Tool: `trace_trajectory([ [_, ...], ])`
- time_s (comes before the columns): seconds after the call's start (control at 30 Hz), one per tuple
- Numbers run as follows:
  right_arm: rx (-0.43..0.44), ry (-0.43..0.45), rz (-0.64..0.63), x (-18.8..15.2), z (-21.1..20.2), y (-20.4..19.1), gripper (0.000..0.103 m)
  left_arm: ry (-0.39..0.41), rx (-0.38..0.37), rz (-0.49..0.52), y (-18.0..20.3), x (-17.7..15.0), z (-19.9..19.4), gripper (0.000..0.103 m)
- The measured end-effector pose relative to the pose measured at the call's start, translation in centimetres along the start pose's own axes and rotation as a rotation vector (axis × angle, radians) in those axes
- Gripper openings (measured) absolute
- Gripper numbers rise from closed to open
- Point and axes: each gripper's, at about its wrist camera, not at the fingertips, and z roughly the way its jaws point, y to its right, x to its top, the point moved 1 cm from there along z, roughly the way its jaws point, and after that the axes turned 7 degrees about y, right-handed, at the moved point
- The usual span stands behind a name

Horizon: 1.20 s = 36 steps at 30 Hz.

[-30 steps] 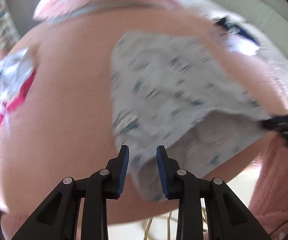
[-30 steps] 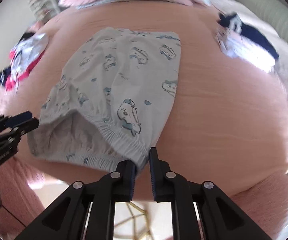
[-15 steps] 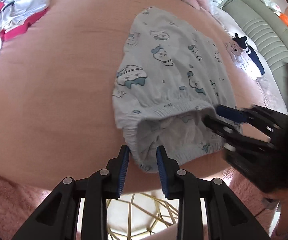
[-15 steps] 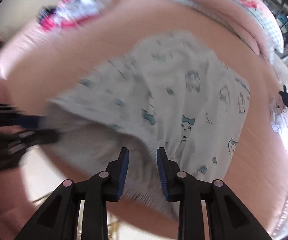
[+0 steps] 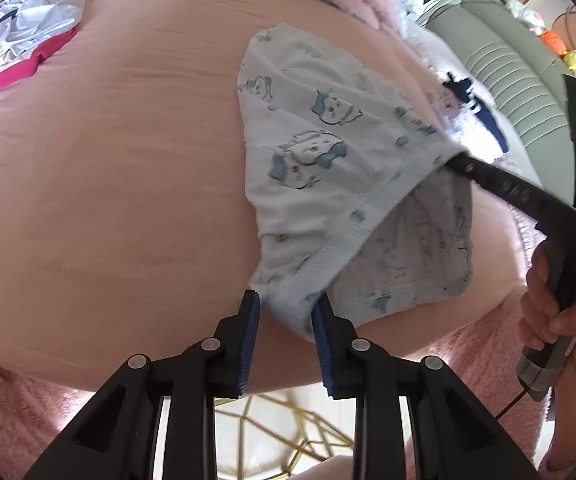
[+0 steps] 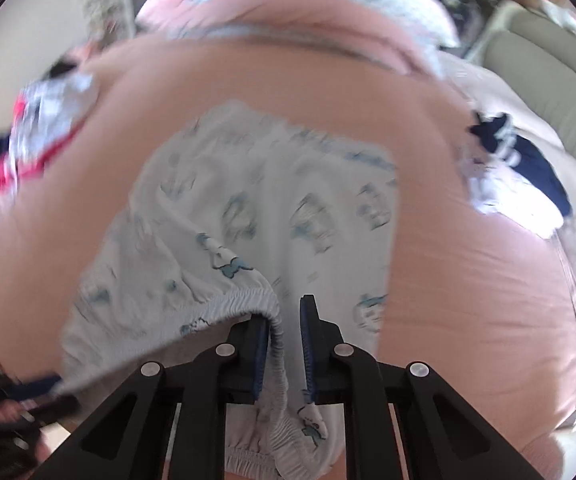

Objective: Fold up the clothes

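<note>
Bedspread [image 5: 108,200], pink, fills the field ahead of both jaw sets; pale blue printed shorts [image 5: 327,168] lie on it, waistband end nearest the jaws. Left gripper [image 5: 286,312] has a waistband corner between its pads, though actual pinch cannot be told. Right gripper [image 6: 286,320], jaws just closing, has elastic waistband draped over one finger [image 6: 262,344] and down through the gap; grip is uncertain.

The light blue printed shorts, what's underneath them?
The shorts lie on the pink bedspread. Their lifted waistband shows only grey inner fabric; whatever lies under the flat part is covered.
</note>
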Motion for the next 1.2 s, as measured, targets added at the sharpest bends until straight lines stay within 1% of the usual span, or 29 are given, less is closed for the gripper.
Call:
trace_trajectory([
  [0.1, -0.007, 0.079, 0.091, 0.5, -2.7, 2.3, 0.013, 0.006, -0.071, 0.037, 1.9, -0.1, 0.2, 0.024],
  [0.17, -0.009, 0.114, 0.171, 0.2, -4.5, 4.1, 0.013, 0.016, -0.084, 0.069, 3.2, -0.3, 0.5, 0.025],
  [0.23, -0.018, 0.141, 0.25, -0.2, -5.8, 6.2, 0.013, 0.023, -0.074, 0.091, 4.4, -0.3, 1.3, 0.026],
  [0.27, -0.018, 0.146, 0.276, -0.4, -6.2, 6.9, 0.013, 0.023, -0.064, 0.102, 5.0, -0.4, 1.7, 0.026],
  [0.37, 0.021, 0.143, 0.382, -1.0, -7.1, 9.3, 0.013, 0.002, -0.003, 0.128, 6.6, -0.3, 2.7, 0.026],
  [0.4, 0.018, 0.142, 0.401, -1.5, -7.5, 9.8, 0.013, 0.014, 0.013, 0.13, 7.0, -0.3, 2.7, 0.027],
  [0.43, 0.013, 0.141, 0.419, -2.0, -7.9, 10.1, 0.013, 0.024, 0.029, 0.128, 7.2, -0.3, 2.6, 0.035],
  [0.47, 0.001, 0.14, 0.421, -2.2, -8.1, 10.4, 0.013, 0.032, 0.047, 0.124, 7.3, -0.4, 2.6, 0.041],
  [0.5, -0.01, 0.136, 0.412, -2.5, -8.1, 10.5, 0.013, 0.041, 0.067, 0.122, 7.2, -0.5, 2.6, 0.049],
  [0.53, -0.02, 0.131, 0.402, -2.7, -8.0, 10.4, 0.013, 0.049, 0.09, 0.122, 7.2, -0.6, 2.6, 0.052],
  [0.6, -0.057, 0.116, 0.365, -2.9, -7.6, 9.8, 0.013, 0.048, 0.157, 0.133, 6.9, -1.0, 3.3, 0.052],
  [0.63, -0.072, 0.107, 0.344, -3.0, -7.3, 9.4, 0.013, 0.044, 0.19, 0.139, 6.7, -1.1, 3.7, 0.05],
  [0.67, -0.078, 0.102, 0.338, -3.2, -7.1, 8.8, 0.013, 0.041, 0.204, 0.141, 6.4, -1.3, 4.0, 0.044],
  [0.7, -0.085, 0.097, 0.332, -3.4, -7.0, 8.3, 0.013, 0.048, 0.206, 0.144, 6.1, -1.4, 4.0, 0.023],
  [0.73, -0.09, 0.093, 0.327, -3.6, -6.8, 7.8, 0.013, 0.061, 0.216, 0.145, 5.8, -1.1, 3.8, 0.011],
  [0.83, -0.08, 0.081, 0.324, -3.6, -6.7, 6.6, 0.013, 0.122, 0.243, 0.113, 5.0, 0.3, 2.0, 0.008],
  [0.97, -0.077, 0.071, 0.297, -3.2, -6.8, 5.4, 0.013, 0.275, 0.289, 0.085, 3.6, 3.9, -2.9, 0.008],
  [1.03, -0.069, 0.041, 0.27, -3.1, -6.3, 4.2, 0.013, 0.355, 0.296, 0.103, 4.4, 5.5, -5.0, 0.008],
  [1.07, -0.064, 0.009, 0.248, -3.4, -5.9, 3.3, 0.013, 0.382, 0.289, 0.119, 5.0, 6.1, -5.8, 0.008],
  [1.13, -0.034, -0.093, 0.192, -4.8, -4.8, 1.5, 0.013, 0.367, 0.244, 0.158, 5.7, 7.0, -5.9, 0.008],
  [1.2, 0.039, -0.201, 0.166, -6.4, -2.9, -0.2, 0.013, 0.334, 0.198, 0.167, 5.7, 6.6, -5.9, 0.008],
])
